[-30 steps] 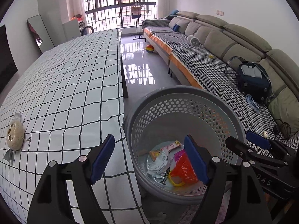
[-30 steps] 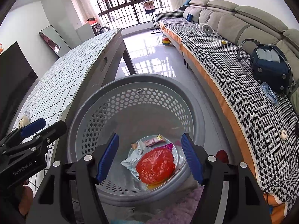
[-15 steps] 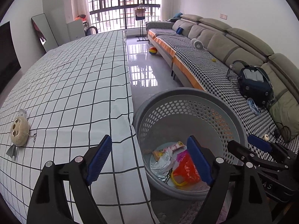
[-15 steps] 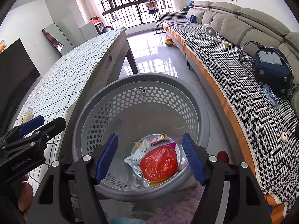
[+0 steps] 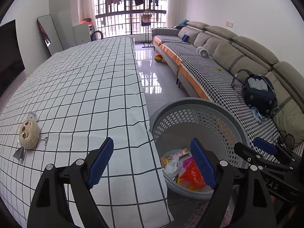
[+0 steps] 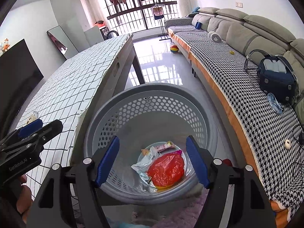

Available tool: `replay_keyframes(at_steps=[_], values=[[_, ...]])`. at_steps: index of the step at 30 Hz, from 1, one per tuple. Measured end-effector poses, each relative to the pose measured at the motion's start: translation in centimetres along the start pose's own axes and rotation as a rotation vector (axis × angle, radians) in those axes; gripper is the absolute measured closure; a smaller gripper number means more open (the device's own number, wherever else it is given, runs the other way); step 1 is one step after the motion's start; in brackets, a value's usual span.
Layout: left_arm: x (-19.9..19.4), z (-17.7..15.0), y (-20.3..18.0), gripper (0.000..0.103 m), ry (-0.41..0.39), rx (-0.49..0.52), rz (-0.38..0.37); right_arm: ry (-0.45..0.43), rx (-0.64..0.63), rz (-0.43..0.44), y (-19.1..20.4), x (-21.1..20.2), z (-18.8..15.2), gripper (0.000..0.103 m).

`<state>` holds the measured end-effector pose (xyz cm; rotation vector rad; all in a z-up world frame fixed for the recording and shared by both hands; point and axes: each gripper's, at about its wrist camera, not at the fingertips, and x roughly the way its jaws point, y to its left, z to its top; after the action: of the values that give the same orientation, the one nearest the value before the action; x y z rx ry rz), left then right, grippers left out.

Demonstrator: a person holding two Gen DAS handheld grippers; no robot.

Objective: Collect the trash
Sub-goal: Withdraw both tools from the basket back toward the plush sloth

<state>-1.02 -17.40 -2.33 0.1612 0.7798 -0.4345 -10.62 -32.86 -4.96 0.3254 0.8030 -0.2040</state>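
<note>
Left gripper (image 5: pixel 152 159): its blue-padded jaws are seen spread wide with nothing between them, hung over the table's right edge, one jaw above the cloth and the other above the basket.
Right gripper (image 6: pixel 153 159): its jaws are likewise spread and empty, held above the basket's mouth.
Trash: a red plastic bag (image 6: pixel 166 169), a white wrapper (image 6: pixel 145 160) and a pink wrapper (image 6: pixel 164 145) are found bunched together on the basket floor; the pink wrapper's long axis is laid from lower left to upper right in the right wrist view.
Basket (image 6: pixel 152 95): a grey perforated bin is stood upright on the floor, just beside the table's edge (the cloth corner hangs against its rim in the left wrist view).
Table (image 5: pixel 85 87): it is covered by a white grid-checked cloth, on which a plush sloth keychain (image 5: pixel 28 133) is laid near the left.
Open room: a strip of glossy floor (image 5: pixel 152 79) is left between table and sofa (image 5: pixel 218 64), with a coloured ball (image 5: pixel 158 58) at its far end.
Writing: "GenRobot.AI" is read on the left gripper's body in the right wrist view; wrapper print cannot be read.
Sofa items: a dark blue bag (image 6: pixel 275 76) is set on the houndstooth cover.
</note>
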Motion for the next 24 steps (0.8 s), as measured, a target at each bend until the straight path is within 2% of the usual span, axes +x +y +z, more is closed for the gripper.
replay_keyframes(at_steps=[12, 24], values=[[-1.7, 0.0, 3.1, 0.022, -0.027, -0.026, 0.010, -0.031, -0.002, 0.023, 2.1, -0.7, 0.4, 0.033], [-3.6, -1.2, 9.2, 0.022, -0.052, -0.117, 0.058, -0.016, -0.084, 0.070, 8.0, 0.5, 0.8, 0.033]])
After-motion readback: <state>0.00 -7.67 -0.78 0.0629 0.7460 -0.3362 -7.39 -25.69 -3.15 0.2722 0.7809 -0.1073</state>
